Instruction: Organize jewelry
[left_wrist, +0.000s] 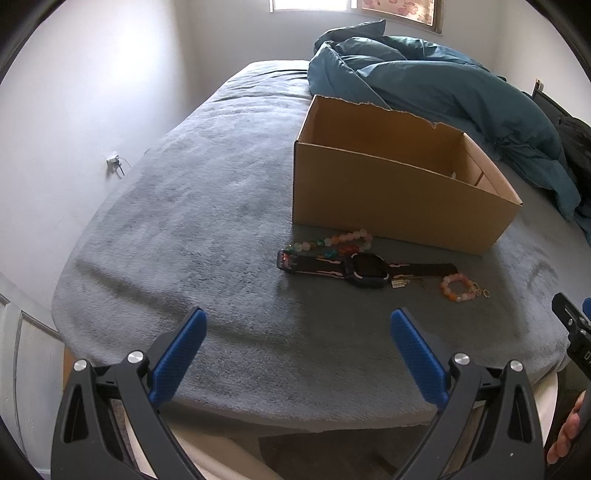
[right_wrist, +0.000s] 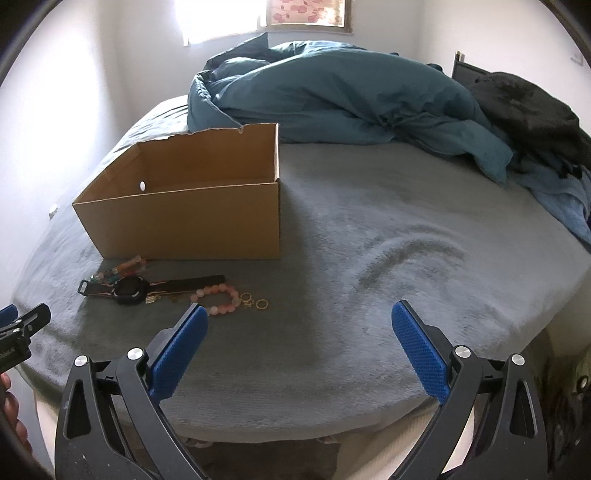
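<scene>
Nothing picked yet, by the look of it: all the jewelry lies on the bed and both tools hang empty at the near edge. I'd call this the approach before the first grasp.

Grey plush bedspread (left_wrist: 184, 206) fills the area ahead of both grippers. Crumpled teal duvet (right_wrist: 332, 96) is heaped at the far end, beyond everything else.

Open brown cardboard box (left_wrist: 388, 195) sits ahead and right of the left gripper (left_wrist: 298, 334), ahead and left of the right gripper (right_wrist: 300, 326). Looks empty from here apart from a small white spot on the inner wall; the floor is only partly visible.

Jewelry is clustered just in front of the box's near wall, between box and grippers:
- black smartwatch with pink-trimmed strap (left_wrist: 364, 271), laid flat, the longest item
- multicoloured bead strand (left_wrist: 332, 242), behind the watch, close to the box wall; can't tell if it touches
- pink-orange bead bracelet (right_wrist: 218, 299), just past the right gripper's left fingertip
- small gold rings (right_wrist: 256, 301) beside that bracelet, plus a tiny gold charm near the watch, too small to identify

Left gripper: jaws spread wide, holding nothing. Right gripper: same, wide apart, empty.

Next move, my guess: right gripper shifts left and forward, drops over the pink-orange bracelet, closes across the beads, lifts into the box. Plush pile may let the thin rings sink, so they need a low pinch.
</scene>
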